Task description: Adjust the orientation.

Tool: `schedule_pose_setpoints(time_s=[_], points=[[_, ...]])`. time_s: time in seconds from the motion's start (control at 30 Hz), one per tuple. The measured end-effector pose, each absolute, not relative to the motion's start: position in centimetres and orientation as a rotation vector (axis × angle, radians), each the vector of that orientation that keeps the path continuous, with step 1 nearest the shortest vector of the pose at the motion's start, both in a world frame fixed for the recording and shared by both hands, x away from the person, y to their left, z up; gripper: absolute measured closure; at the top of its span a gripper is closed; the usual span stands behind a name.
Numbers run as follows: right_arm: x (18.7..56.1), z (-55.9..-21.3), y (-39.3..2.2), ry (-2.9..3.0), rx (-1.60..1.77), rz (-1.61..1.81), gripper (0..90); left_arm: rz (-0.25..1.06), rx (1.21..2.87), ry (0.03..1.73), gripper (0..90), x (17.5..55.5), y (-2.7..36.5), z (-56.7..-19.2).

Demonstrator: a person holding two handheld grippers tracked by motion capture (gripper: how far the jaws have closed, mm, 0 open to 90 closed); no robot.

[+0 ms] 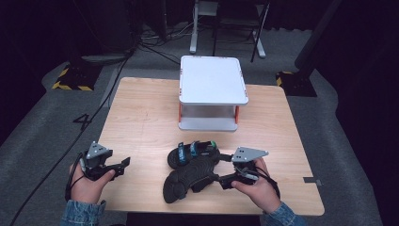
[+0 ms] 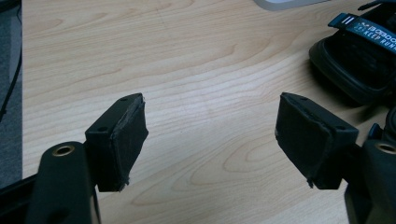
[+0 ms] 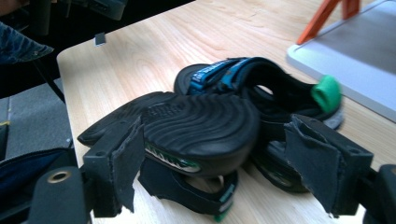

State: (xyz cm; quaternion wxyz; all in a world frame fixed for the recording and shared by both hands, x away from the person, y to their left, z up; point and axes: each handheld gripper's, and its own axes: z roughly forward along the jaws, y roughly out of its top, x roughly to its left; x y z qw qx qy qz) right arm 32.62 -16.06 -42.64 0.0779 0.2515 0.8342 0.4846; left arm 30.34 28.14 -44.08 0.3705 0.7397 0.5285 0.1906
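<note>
From above, my right gripper sits near the front edge of the light wooden table, jaws spread around an overturned black rubber sandal; bare wood surrounds my left gripper.

My left gripper view: jaws released over clear tabletop.

My right gripper view: the ridged sole lies between parted pads, an upright blue-strapped sandal behind.

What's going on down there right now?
Left tongs open over bare table. Right tongs open around upturned sandal. Second sandal alongside.

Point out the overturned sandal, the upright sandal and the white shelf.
Overturned sandal (image 1: 188, 176): high view, ridged sole.
Upright sandal (image 1: 181, 157): high view, footbed near the toe.
White shelf (image 1: 212, 80): high view, top board.
</note>
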Motion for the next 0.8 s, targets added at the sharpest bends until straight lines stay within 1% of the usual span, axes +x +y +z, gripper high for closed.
schedule_pose_setpoints(time_s=[0.2,0.33,0.6,0.8], points=[[32.7,-43.2,-15.0,2.52,0.659,1.343,17.4,0.492,1.89,1.374,25.4,30.0,28.6,-44.3],[32.6,-43.6,-14.4,2.543,0.627,1.343,17.4,0.487,1.896,1.374,25.4,29.9,28.6,-44.3],[33.1,-45.0,-14.0,2.586,0.675,1.323,15.6,0.481,1.892,1.384,25.4,29.9,28.6,-44.6],[33.6,-46.1,-13.3,2.603,0.68,1.35,10.0,0.476,1.905,1.38,25.4,30.0,28.5,-44.8]])
